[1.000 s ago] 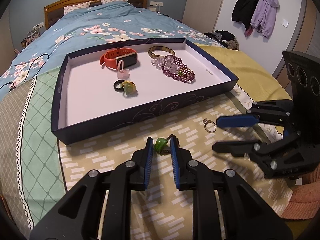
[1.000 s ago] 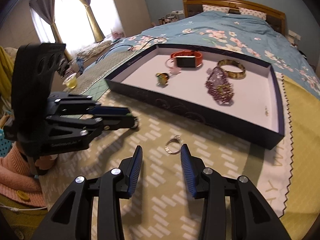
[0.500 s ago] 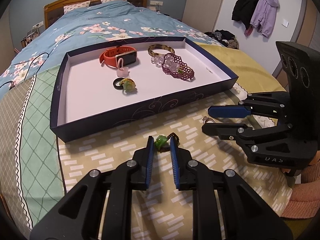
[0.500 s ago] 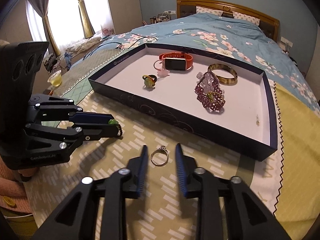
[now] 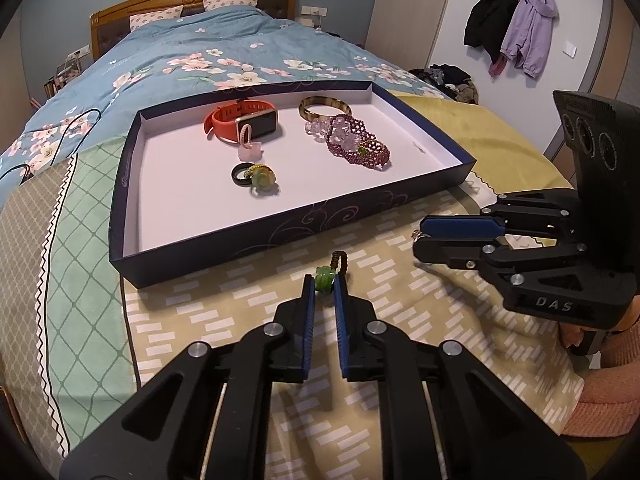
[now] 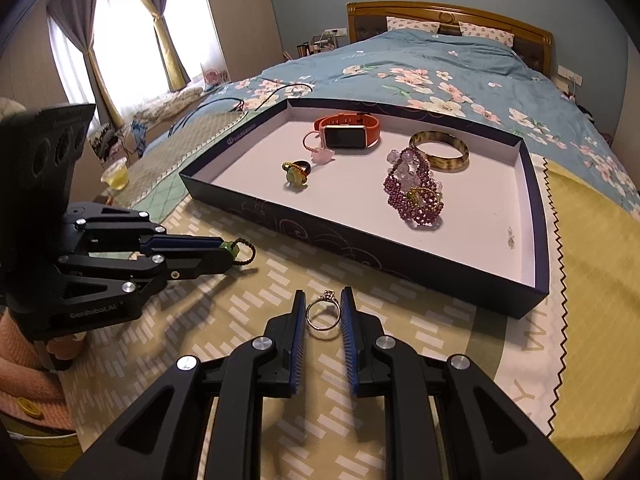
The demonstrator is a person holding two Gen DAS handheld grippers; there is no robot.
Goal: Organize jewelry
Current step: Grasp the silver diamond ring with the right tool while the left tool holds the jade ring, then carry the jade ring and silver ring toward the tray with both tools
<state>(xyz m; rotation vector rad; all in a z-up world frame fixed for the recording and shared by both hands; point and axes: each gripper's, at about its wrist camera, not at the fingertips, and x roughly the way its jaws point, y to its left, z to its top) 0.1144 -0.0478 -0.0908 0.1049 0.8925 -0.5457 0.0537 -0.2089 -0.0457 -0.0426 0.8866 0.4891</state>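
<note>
We are gripping two pieces at once on the patterned blanket [image 6: 400, 360], just short of the navy tray [image 6: 534, 216]. Our left gripper [image 5: 324, 282] has just been closing and is now pinching the green bead [image 5: 324, 278] of a dark cord charm, its loop trailing toward the tray. Our right gripper [image 6: 323, 307] has been closing too, and its pads are now touching the silver ring [image 6: 323, 314], which is lying flat between them. The tray is lying straight ahead of both grippers, so each piece is needing a lift over the near wall.

Three bracelets [image 6: 414, 196], four rings [image 6: 323, 313] — one watch [image 6: 346, 133], one tray [image 6: 536, 240]
</note>
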